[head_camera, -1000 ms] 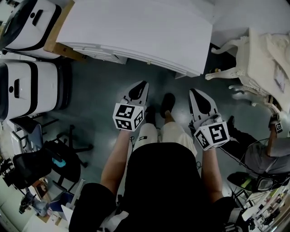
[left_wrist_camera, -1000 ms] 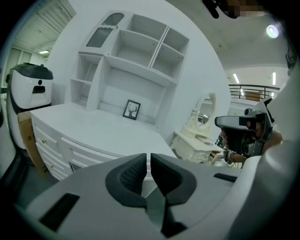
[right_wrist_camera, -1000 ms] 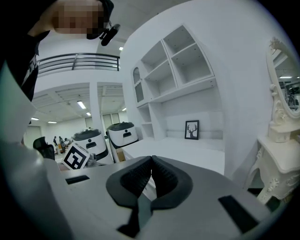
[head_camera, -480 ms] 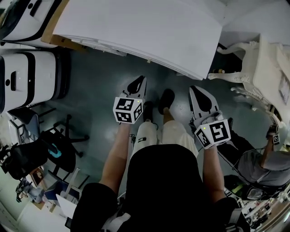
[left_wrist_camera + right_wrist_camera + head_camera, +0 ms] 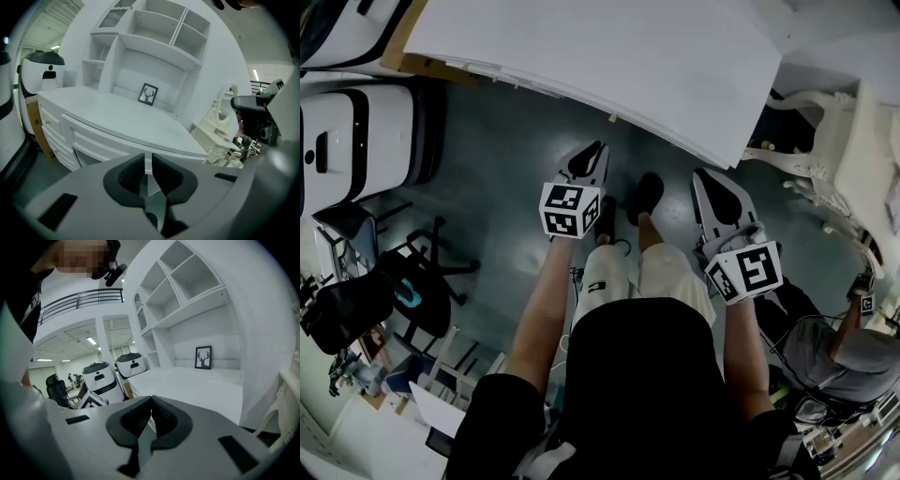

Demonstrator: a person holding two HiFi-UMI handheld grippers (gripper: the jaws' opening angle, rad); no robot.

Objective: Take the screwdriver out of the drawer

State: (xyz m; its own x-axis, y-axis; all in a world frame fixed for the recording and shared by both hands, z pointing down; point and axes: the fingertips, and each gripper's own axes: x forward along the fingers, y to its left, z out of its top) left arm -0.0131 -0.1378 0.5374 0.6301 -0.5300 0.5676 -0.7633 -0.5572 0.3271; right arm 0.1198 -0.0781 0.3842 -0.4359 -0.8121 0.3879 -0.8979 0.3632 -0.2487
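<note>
- The person stands square to a long white desk. Its white tabletop is bare except for a small black-framed deer picture at the back edge, under the white shelf unit.
- The screwdriver shows in no view. I'd judge it lies inside one of the shut white drawer fronts beneath the tabletop's front edge, so nothing has come out yet.
- The left gripper hangs just off that front edge, tipped down toward the drawer fronts. Its fingers have just been opening and stand a narrow slit apart with nothing between them, probably readying for a handle.
- The right gripper sits alongside, near the tabletop's front right corner. Its fingers are pressed together and empty, and it looks held in reserve while the left goes first.
- Open dark floor lies between the person and the desk front, which should leave room for a drawer to slide out toward the legs.
- A cream carved chair stands close beside the right corner, and white-and-black machines crowd the left end. Sideways swings look tighter than a straight pull back.
- A seated second person is behind on the right, well apart from both grippers.
</note>
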